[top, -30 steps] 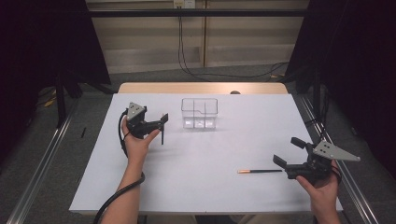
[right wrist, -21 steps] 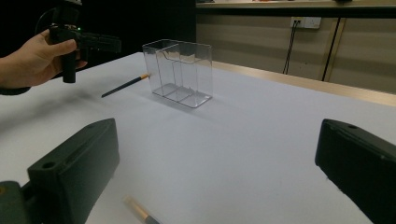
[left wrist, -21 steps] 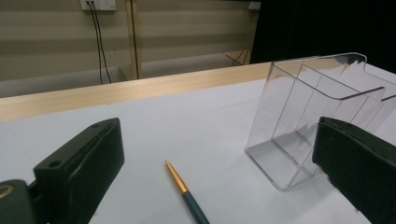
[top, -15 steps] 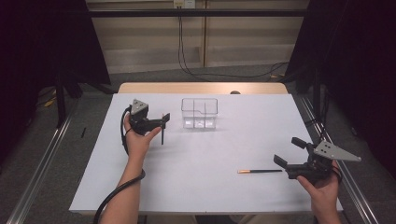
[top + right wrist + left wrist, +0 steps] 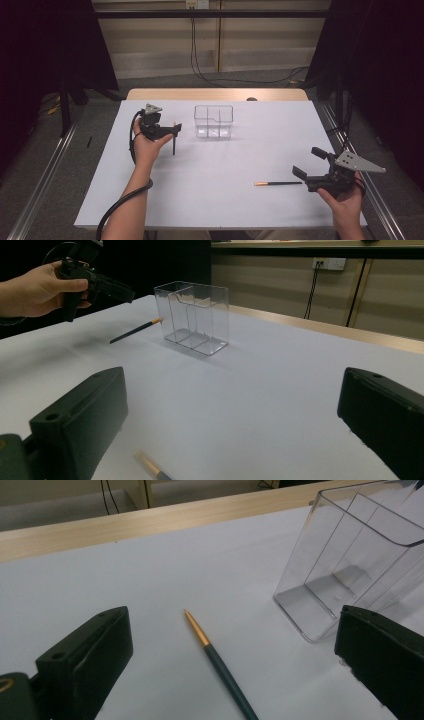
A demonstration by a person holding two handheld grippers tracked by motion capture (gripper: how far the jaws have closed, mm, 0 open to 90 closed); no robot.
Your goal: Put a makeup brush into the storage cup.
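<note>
While both tongs (image 5: 176,131) (image 5: 309,165) gape, each pencil (image 5: 174,144) (image 5: 278,184) seemingly lies amid bare table (image 5: 240,160).

Clear box stands alone toward the far edge of a white-topped table.

The transparent three-compartment box (image 5: 213,121) sits upright and empty near the middle of the table's (image 5: 225,210) far edge, where a strip of bare wood (image 5: 200,94) shows beyond the white cover. Behind it, black cables (image 5: 192,50) hang down a pale wall from a socket (image 5: 196,4). Dark curtains (image 5: 45,45) flank the scene, and metal rails (image 5: 45,185) run along the grey floor on either side.
</note>
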